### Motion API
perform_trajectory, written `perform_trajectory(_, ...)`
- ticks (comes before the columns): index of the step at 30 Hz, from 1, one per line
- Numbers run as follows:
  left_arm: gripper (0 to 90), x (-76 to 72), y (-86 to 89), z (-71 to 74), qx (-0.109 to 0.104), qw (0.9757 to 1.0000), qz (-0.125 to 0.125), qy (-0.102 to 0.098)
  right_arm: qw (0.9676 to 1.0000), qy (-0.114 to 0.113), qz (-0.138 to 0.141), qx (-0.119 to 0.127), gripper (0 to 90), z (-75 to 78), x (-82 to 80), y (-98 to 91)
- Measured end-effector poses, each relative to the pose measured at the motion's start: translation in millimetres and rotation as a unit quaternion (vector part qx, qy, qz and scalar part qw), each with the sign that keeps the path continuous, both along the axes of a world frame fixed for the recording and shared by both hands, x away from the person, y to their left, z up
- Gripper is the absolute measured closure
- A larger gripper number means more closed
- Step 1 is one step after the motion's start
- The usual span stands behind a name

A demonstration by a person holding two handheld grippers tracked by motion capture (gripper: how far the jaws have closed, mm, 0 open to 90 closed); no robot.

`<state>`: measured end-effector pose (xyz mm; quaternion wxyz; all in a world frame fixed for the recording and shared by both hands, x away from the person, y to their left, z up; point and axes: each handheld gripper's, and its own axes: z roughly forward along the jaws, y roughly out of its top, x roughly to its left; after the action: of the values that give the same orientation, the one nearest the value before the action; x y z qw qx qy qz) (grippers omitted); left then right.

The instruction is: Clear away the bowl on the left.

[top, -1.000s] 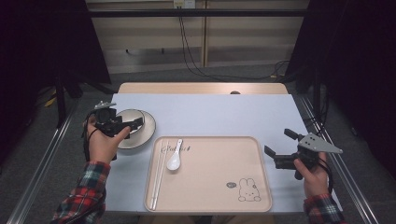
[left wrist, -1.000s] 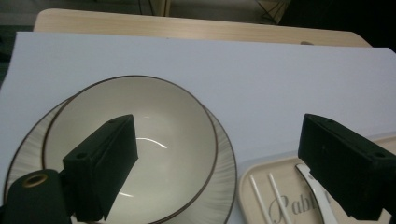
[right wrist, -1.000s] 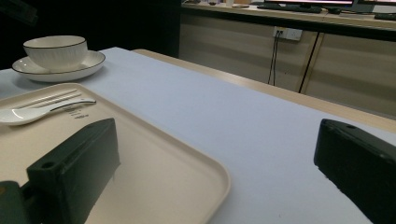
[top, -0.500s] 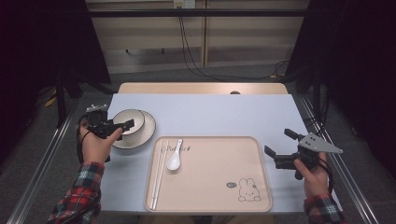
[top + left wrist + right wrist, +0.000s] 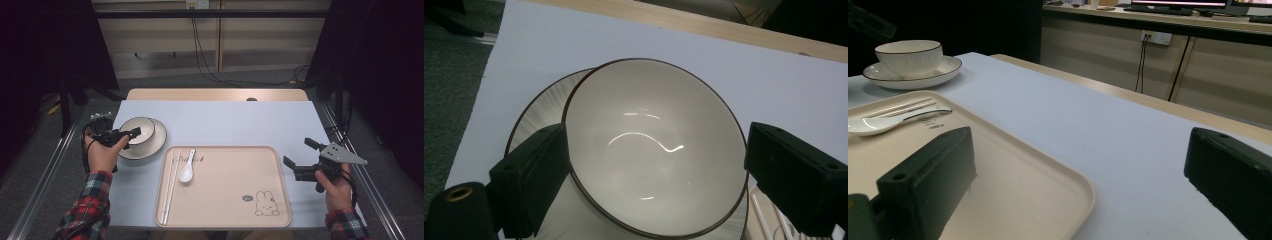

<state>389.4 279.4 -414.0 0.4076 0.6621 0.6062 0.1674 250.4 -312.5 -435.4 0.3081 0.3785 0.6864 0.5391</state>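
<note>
Your left gripper (image 5: 651, 165) hovers over the white bowl (image 5: 654, 145), jaws spread wide: the dark-rimmed bowl sits between them, one jaw outside its near-left rim, the other beyond its right rim, neither clearly touching. The bowl rests on a ribbed saucer (image 5: 536, 117) on the pale blue table (image 5: 225, 120). Your right gripper (image 5: 1083, 185) has its jaws spread, holding nothing, above the beige tray's (image 5: 1013, 185) corner. A white spoon (image 5: 187, 170) and chopsticks (image 5: 169, 187) lie on the tray. It carries a rabbit drawing (image 5: 265, 204) and small writing too fine to read.
</note>
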Motion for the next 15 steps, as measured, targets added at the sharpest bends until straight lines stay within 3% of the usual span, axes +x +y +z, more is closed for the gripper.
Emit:
perform_trajectory(9, 11.9, 2.7, 4.3, -4.4, -0.014, 0.9998, 0.012, 0.010, 1.0000, -0.002, 0.001, -0.001, 0.0, 0.2, 0.1, -0.4)
perform_trajectory(15, 15.2, 5.0, 7.0, -10.2, -0.005, 0.9995, 0.027, 0.015, 1.0000, 0.000, -0.001, 0.001, 0.0, 0.1, 0.0, 0.0)
